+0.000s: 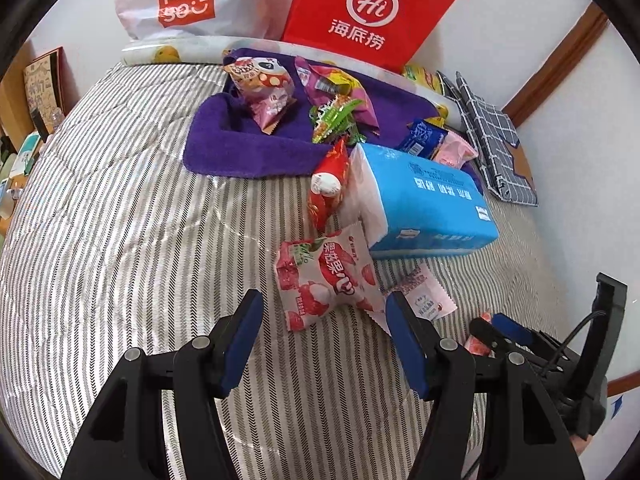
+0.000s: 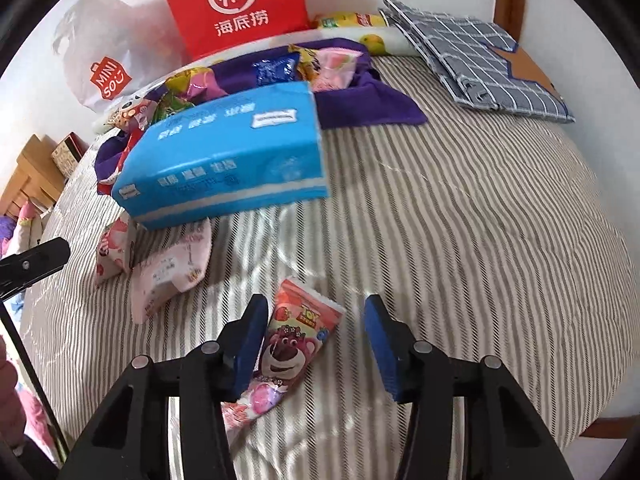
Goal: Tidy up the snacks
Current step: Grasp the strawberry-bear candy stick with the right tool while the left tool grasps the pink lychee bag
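Note:
On the striped bed cover lies a pink lychee snack packet [image 1: 324,280], just ahead of my left gripper [image 1: 324,332], which stands open with nothing between its pads. A pink bear-print packet [image 2: 292,340] lies flat between the fingers of my right gripper [image 2: 316,340]. The left pad is against the packet's edge and the right pad stands well apart from it, so the gripper is open. A flat pink-white packet [image 1: 424,292] rests beside the lychee packet. Several more snacks sit on a purple towel [image 1: 240,140] further back.
A blue tissue pack [image 1: 424,200] lies mid-bed with a red packet [image 1: 330,184] leaning on it. A red paper bag [image 1: 368,12] and a white shopping bag [image 1: 184,0] stand against the wall. Folded checked cloth [image 2: 480,52] lies at the far right.

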